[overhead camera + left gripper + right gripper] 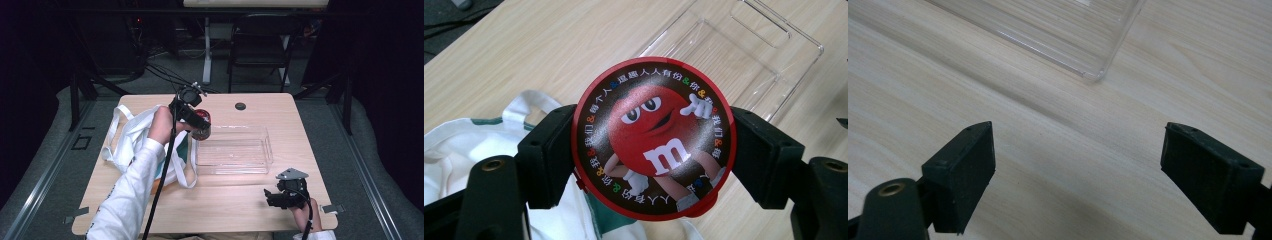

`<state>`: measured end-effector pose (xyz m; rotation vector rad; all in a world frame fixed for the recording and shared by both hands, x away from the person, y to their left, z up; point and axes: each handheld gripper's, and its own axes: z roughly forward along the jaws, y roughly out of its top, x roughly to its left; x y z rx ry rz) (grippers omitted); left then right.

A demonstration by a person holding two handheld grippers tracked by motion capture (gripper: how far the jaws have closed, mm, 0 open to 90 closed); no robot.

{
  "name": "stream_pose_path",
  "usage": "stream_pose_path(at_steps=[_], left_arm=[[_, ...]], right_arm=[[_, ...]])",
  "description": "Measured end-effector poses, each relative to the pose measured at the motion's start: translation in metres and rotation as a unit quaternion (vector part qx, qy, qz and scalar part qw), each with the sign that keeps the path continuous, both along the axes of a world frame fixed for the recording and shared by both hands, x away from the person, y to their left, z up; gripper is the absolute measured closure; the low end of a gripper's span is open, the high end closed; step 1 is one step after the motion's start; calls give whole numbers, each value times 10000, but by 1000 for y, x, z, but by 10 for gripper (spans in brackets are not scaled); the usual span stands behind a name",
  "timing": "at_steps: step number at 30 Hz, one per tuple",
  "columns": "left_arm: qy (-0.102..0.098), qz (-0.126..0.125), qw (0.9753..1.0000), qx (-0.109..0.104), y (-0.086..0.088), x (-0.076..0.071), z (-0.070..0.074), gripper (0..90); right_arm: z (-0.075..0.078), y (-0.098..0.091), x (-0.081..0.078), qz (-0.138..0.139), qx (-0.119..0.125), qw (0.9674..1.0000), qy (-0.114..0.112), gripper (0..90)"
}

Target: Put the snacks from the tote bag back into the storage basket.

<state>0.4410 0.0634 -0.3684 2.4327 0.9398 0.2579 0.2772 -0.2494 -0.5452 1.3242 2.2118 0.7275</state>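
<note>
- Your wooden table (235, 200) bears a white tote bag (131, 131) at left and a clear tray (235, 150) mid-table.
- Your left gripper (654, 150) clamps the red candy tin (654, 137), held above the tray's left end.
- Your right gripper (1078, 175) rests near the tray's corner, jaws wide apart, holding nothing.

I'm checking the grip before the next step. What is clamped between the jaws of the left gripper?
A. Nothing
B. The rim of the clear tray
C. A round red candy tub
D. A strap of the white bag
C: in the left gripper view the jaws of the left gripper press both sides of the round red candy tub, above the table.
</note>
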Motion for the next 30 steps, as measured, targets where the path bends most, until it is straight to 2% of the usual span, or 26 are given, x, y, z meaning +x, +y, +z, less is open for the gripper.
stream_pose_path(at_steps=[14,30], left_arm=[[100,-159,9998,-51,-16,-1,-8,260],[254,-146,9995,-71,-24,-1,-33,260]], right_arm=[[0,-2,0,4,-5,10000,6,138],[0,-1,0,18,11,10000,-20,138]])
